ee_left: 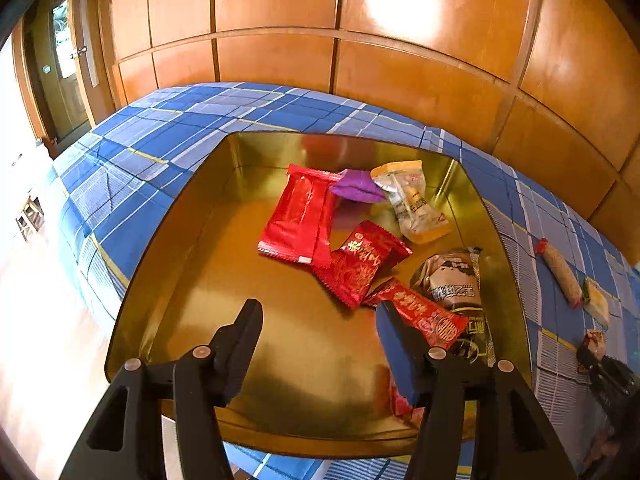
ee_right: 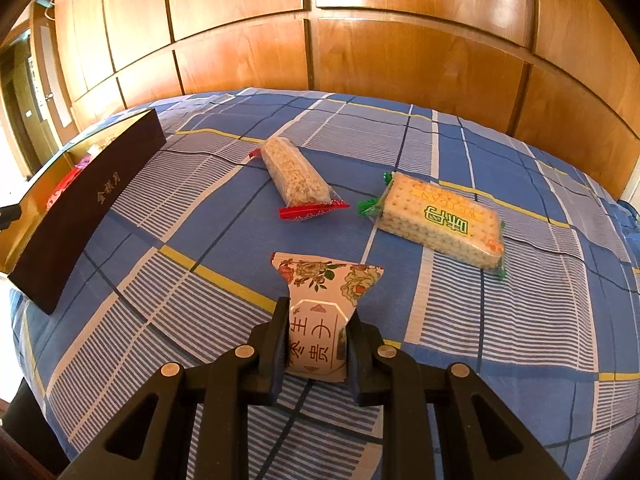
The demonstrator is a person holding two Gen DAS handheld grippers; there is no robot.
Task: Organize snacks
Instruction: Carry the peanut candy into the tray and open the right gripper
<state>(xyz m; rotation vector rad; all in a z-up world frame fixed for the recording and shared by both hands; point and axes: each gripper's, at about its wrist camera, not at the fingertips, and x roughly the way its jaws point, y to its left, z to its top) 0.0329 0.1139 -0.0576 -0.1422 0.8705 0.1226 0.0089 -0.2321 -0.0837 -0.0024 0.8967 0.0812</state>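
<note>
- Wood panelling fills the room's far side beyond both hand-held grippers, glossy and orange-brown, with a doorway off to the left of the left one.
- Spread under everything is a bed with a blue, white and yellow checked cover; it is soft, so packets lie slightly sunk in it.
- Directly ahead of the left hand-held gripper sits the gold tin box, open and shiny inside; from the right one it shows as a dark wall far to the left. It seems to be the collecting place.
- Inside the box, ahead and right of the left fingers, lie a long red packet, a purple packet, a pale yellow-ended packet, a red-and-gold packet, a brown packet and a narrow red packet touching the right finger's tip, heaped loosely as if dropped in.
- Left hand-held gripper: its jaws stand apart with nothing between them, hanging over the bare near floor of the box.
- Beyond the right hand-held gripper, a cracker pack lies ahead to the right and a rice bar ahead, a little to the left, both well apart from the box, so sorting looks unfinished.
- Right hand-held gripper: it is clamped on the floral packet, pinching its middle so the wrapper flares ahead of the fingers, probably bound for the box.
</note>
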